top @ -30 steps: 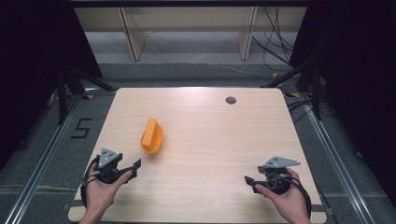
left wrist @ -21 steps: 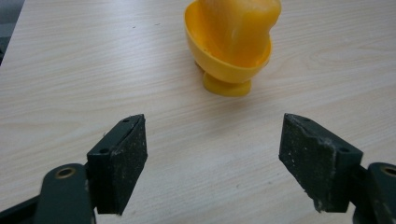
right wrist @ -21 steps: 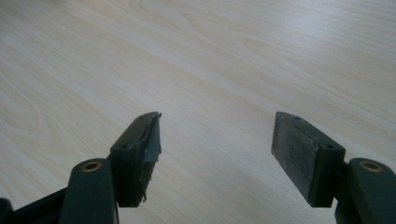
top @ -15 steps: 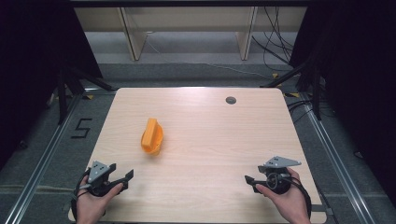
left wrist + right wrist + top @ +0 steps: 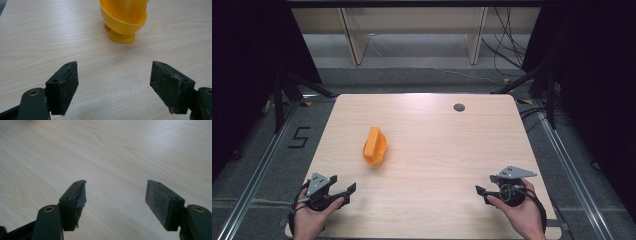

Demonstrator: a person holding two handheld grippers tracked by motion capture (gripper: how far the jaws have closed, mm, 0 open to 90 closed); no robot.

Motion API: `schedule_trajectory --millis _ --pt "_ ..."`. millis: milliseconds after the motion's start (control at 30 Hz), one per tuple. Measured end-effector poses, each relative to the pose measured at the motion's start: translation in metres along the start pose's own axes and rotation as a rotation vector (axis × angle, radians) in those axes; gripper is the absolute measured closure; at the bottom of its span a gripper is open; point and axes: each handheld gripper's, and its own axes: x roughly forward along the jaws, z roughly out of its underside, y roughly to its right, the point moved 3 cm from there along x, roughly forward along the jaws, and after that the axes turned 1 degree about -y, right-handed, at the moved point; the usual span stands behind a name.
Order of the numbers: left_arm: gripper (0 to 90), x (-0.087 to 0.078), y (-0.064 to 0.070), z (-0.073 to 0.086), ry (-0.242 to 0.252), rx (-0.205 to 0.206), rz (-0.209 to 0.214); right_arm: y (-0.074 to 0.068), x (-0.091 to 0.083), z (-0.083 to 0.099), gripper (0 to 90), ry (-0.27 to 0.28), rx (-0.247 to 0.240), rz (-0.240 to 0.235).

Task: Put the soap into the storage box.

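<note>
An orange cup-like object (image 5: 375, 146) lay on its side on the wooden table (image 5: 437, 150), left of the table's middle, at about ten o'clock from centre. In the left gripper view it (image 5: 123, 18) read as a yellow-orange bowl shape on a small round foot, with its open mouth turned towards the camera and something paler nested inside that could not be made out.

The left gripper (image 5: 343, 190) sat at about seven o'clock on the table, near the front edge, held in the person's left hand (image 5: 309, 217). Its jaws stood wide apart with nothing between them, and the orange object lay well ahead of them, at twelve o'clock in that gripper's own view (image 5: 113, 86). Bare tabletop lay between the two.

The right gripper (image 5: 482, 194) sat at about five o'clock, held in the right hand (image 5: 519, 212), well apart from the orange object. Its jaws (image 5: 116, 203) were likewise spread open over bare wood, and a scrap of worn pad lining hung loose from one jaw.

A small dark round grommet (image 5: 459, 107) sat near the far edge at about one o'clock. Beyond the table lay grey floor, a white "5" (image 5: 298, 137) marked at nine o'clock, cables (image 5: 507, 47) at the far right, and pale wooden furniture legs (image 5: 354, 37) at the back.
</note>
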Motion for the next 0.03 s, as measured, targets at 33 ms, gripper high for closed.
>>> schedule_trajectory --millis 33 --pt "21.9 0.0 0.0001 0.0001 -0.001 -0.003 0.0 0.0016 0.0012 -0.0003 33.5 0.012 -0.017 -0.008"
